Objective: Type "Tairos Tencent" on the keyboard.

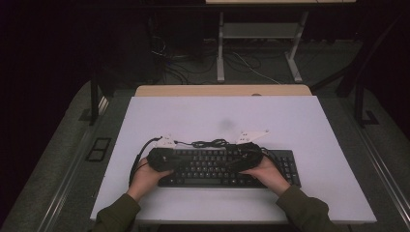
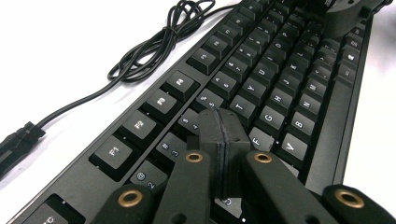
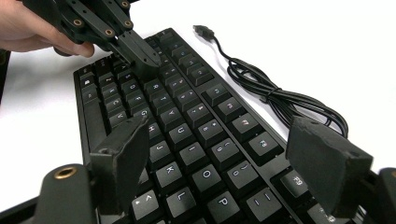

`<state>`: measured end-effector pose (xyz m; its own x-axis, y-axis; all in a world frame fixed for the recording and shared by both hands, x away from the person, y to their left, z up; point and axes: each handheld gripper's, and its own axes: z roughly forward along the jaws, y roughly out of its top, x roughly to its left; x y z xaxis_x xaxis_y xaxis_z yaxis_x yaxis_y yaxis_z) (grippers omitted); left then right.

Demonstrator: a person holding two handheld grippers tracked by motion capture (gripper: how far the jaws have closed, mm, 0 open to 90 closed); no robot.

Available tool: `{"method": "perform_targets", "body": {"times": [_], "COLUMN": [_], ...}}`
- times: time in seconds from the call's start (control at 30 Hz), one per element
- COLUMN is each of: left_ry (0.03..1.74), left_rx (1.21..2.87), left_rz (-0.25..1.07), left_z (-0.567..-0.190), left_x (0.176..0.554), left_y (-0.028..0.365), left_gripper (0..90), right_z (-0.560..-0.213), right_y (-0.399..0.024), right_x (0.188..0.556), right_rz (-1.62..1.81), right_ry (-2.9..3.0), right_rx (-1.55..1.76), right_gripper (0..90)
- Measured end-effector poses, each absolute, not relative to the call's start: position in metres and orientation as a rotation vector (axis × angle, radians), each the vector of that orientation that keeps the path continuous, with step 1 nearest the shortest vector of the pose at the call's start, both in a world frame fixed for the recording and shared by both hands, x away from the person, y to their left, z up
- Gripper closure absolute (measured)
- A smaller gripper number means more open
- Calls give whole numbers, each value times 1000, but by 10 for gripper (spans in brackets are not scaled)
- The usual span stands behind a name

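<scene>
High view: black keyboard (image 1: 212, 166) lies flat on the white table (image 1: 309, 125), near my edge, its cable (image 1: 210, 143) bunched just behind the top row. My hands sit at either end of it, left gripper (image 1: 162, 159) over the left keys, right gripper (image 1: 249, 153) over the right half.

Left gripper view: my left gripper (image 2: 224, 140) has its jaws pressed together, nothing between them, tips down over the number row and upper letter keys near the 4 and R. Whether they touch a key I cannot tell. Cable plug (image 2: 18, 140) lies on the table beside the keyboard.

Right gripper view: my right gripper (image 3: 229, 158) stands with jaws wide apart, empty, above the keys around H to P.
</scene>
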<state>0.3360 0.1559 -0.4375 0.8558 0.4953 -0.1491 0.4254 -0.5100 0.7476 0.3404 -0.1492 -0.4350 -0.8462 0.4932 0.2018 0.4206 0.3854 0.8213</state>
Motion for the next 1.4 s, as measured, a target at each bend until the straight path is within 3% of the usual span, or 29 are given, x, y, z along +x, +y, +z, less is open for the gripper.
{"method": "perform_targets", "body": {"times": [0.67,1.03,1.4], "left_ry": [675,734,740], "left_rx": [2140,2082,2065], "left_rz": [123,146,172], "left_z": [-431,-431,-434], "left_x": [334,333,332], "left_y": [159,166,170], "left_gripper": [891,550,343], "right_z": [-435,-435,-434], "right_y": [-150,-146,-135], "right_x": [341,338,331], "right_rz": [1482,1488,1489], "right_ry": [2547,2576,2636], "right_rx": [842,836,800], "right_gripper": [213,264,482]}}
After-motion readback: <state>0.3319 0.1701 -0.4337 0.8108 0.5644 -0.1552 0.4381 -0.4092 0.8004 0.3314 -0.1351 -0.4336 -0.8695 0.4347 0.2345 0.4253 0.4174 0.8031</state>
